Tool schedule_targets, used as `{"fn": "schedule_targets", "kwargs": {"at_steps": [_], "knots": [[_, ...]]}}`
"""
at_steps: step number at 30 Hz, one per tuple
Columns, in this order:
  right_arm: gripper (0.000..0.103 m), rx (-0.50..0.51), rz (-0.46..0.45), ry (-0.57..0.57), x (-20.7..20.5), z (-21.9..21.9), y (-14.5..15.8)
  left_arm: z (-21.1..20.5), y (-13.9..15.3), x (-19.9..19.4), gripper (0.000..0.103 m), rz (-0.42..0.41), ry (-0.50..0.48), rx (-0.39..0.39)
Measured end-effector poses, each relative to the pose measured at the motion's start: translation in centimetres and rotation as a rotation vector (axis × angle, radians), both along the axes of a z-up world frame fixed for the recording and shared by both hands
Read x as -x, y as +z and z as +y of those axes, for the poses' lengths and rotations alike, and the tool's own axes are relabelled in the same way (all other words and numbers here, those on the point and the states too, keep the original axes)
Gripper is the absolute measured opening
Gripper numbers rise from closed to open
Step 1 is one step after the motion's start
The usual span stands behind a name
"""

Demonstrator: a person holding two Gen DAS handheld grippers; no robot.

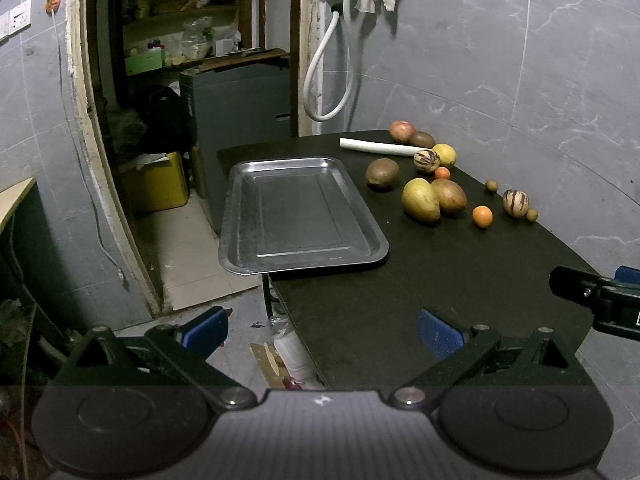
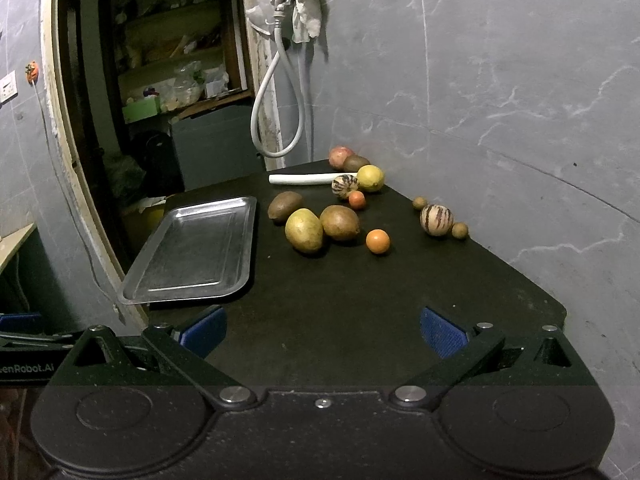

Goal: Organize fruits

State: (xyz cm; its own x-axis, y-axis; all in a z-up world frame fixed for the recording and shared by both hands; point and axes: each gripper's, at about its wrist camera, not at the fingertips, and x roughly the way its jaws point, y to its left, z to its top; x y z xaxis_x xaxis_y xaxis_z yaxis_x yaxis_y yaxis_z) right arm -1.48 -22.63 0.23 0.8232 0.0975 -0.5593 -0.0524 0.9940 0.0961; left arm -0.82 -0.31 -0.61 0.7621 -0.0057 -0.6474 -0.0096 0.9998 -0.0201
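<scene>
Both wrist views low, sharing table (image 1: pixel 440 280)

A bare, dull metal tray (image 2: pixel 192 252) lies flat at the left edge of the counter (image 2: pixel 360 300), partly overhanging it. The fruits sit loose to its right. Nearest are a yellow-green mango (image 2: pixel 303 230) and a brown-green mango (image 2: pixel 340 222), side by side and touching, with a dark brown fruit (image 2: pixel 285 205) just behind them and an orange (image 2: pixel 377 241) to their right. Farther back lie a small orange (image 2: pixel 356 200), a striped melon (image 2: pixel 345 186), a lemon (image 2: pixel 370 178), a brown kiwi-like fruit (image 2: pixel 355 163) and a reddish apple (image 2: pixel 340 157). Near the wall, a second striped melon (image 2: pixel 436 219) sits between two small brown round fruits (image 2: pixel 459 230).
</scene>
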Motion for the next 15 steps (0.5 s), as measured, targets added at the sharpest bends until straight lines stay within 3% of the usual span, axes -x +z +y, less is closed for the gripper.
{"fn": "schedule_targets", "kwargs": {"at_steps": [15], "knots": [[0.103,-0.001,-0.001,-0.004,-0.2,0.03,-0.02,0.21,0.26,-0.34,0.102,0.012,-0.015,0.008]]}}
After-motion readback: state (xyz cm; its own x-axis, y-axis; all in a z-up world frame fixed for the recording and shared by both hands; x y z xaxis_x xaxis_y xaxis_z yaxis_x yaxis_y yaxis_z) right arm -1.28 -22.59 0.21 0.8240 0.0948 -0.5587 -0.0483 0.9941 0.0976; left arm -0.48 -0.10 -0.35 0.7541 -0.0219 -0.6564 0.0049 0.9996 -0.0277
